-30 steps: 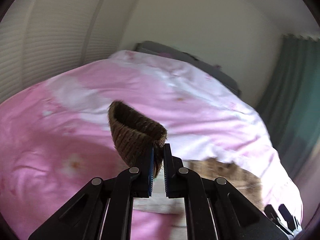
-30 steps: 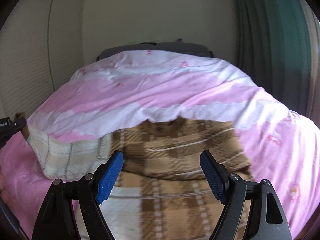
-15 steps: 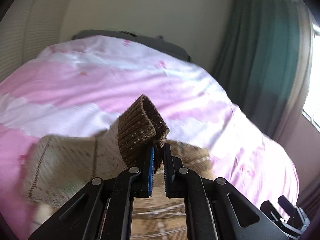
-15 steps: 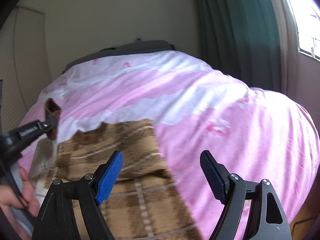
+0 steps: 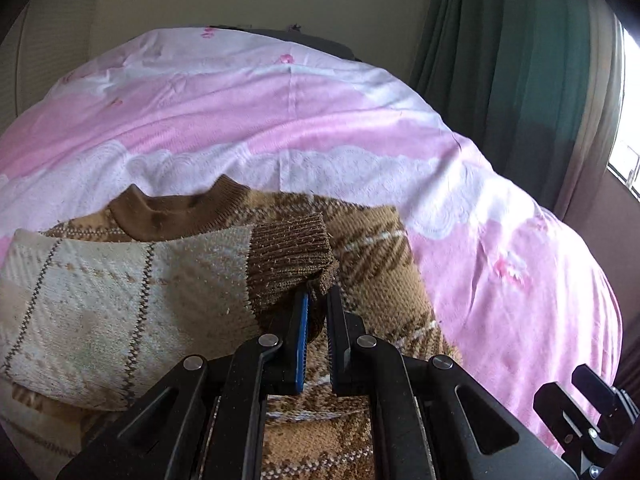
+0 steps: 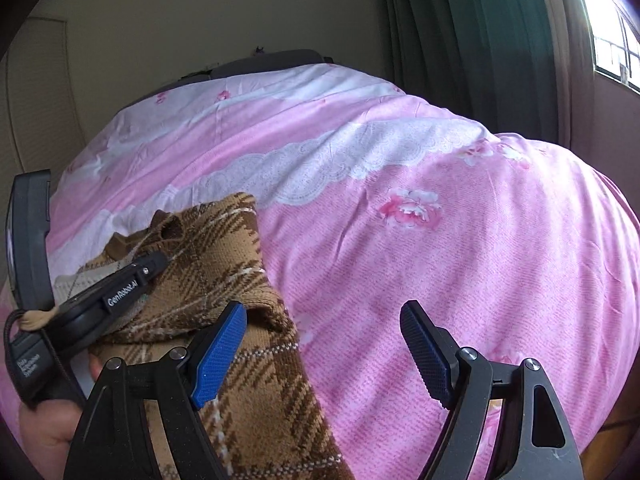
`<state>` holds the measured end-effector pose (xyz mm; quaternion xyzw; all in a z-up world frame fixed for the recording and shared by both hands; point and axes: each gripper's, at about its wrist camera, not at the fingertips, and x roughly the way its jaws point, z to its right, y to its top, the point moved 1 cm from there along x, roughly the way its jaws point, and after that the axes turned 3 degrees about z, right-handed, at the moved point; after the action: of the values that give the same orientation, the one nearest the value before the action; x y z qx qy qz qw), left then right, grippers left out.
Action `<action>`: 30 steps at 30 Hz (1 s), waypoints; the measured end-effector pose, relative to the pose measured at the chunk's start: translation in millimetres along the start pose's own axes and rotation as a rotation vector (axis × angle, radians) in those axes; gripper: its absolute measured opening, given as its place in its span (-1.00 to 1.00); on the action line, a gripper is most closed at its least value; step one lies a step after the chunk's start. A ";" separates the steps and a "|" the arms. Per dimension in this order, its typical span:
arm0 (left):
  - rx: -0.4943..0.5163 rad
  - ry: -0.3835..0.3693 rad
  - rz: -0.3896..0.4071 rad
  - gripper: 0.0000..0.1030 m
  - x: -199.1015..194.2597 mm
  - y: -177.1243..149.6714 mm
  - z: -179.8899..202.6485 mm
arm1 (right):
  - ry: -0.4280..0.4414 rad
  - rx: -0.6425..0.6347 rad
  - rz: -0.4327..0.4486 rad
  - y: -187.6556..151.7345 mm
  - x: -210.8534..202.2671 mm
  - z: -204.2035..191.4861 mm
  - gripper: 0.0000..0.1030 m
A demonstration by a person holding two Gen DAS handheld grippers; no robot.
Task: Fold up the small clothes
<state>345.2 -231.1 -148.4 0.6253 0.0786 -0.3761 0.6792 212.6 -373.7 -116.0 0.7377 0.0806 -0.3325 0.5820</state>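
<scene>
A small brown and cream plaid knit sweater (image 5: 372,264) lies on the pink bed, collar toward the far side. My left gripper (image 5: 317,300) is shut on the dark brown ribbed cuff (image 5: 290,254) of the cream sleeve (image 5: 120,296), which lies folded across the sweater's chest. In the right wrist view the sweater (image 6: 208,280) is at the lower left, and the left gripper (image 6: 150,264) rests over it. My right gripper (image 6: 324,328) is open and empty, its left finger over the sweater's right edge, its right finger over bare bedding.
The pink and white floral duvet (image 5: 500,248) covers the whole bed (image 6: 440,240). Green curtains (image 5: 512,60) and a window (image 6: 612,48) are at the right. A dark headboard (image 6: 272,60) and a pale wall are at the far end.
My left gripper has carried the sleeve cuff rightward and down across the sweater's front. My right gripper has swung to the right, off the sweater's middle toward its right edge, staying open.
</scene>
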 end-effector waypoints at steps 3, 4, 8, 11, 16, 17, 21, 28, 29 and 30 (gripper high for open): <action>0.028 0.033 -0.018 -0.73 3.0 -4.9 5.8 | -0.004 0.006 -0.003 -0.6 1.5 2.7 0.54; 0.030 0.037 -0.018 -0.59 2.3 -6.2 6.2 | -0.002 0.009 -0.004 -0.4 1.7 3.6 0.54; 0.036 0.060 0.004 0.06 -14.8 -11.8 3.3 | 0.003 0.010 -0.004 -0.1 1.5 4.0 0.54; 0.033 0.068 0.015 0.07 -38.1 -19.1 -10.5 | 0.024 0.012 -0.004 0.2 -0.6 -0.1 0.54; -0.037 0.133 0.027 0.21 -78.7 -28.0 -67.0 | 0.113 -0.013 -0.002 0.1 -1.8 -26.4 0.54; -0.056 0.159 0.031 0.22 -87.5 -29.0 -82.5 | 0.144 -0.014 -0.005 1.5 0.7 -34.0 0.54; -0.118 0.269 0.032 0.30 -112.1 -36.0 -142.5 | 0.236 -0.025 -0.029 11.7 23.9 -68.1 0.54; -0.277 0.358 -0.030 0.30 -119.2 -63.3 -218.5 | 0.245 -0.082 -0.117 14.5 72.1 -112.5 0.40; -0.287 0.356 -0.042 0.30 -116.2 -65.3 -222.1 | 0.228 -0.087 -0.138 12.5 79.1 -115.1 0.36; -0.291 0.356 -0.049 0.30 -113.1 -65.2 -224.7 | 0.209 -0.083 -0.161 10.0 86.9 -117.3 0.33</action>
<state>307.5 24.0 -180.9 0.5751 0.2659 -0.2610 0.7283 330.8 -293.0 -146.8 0.7346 0.2133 -0.2958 0.5721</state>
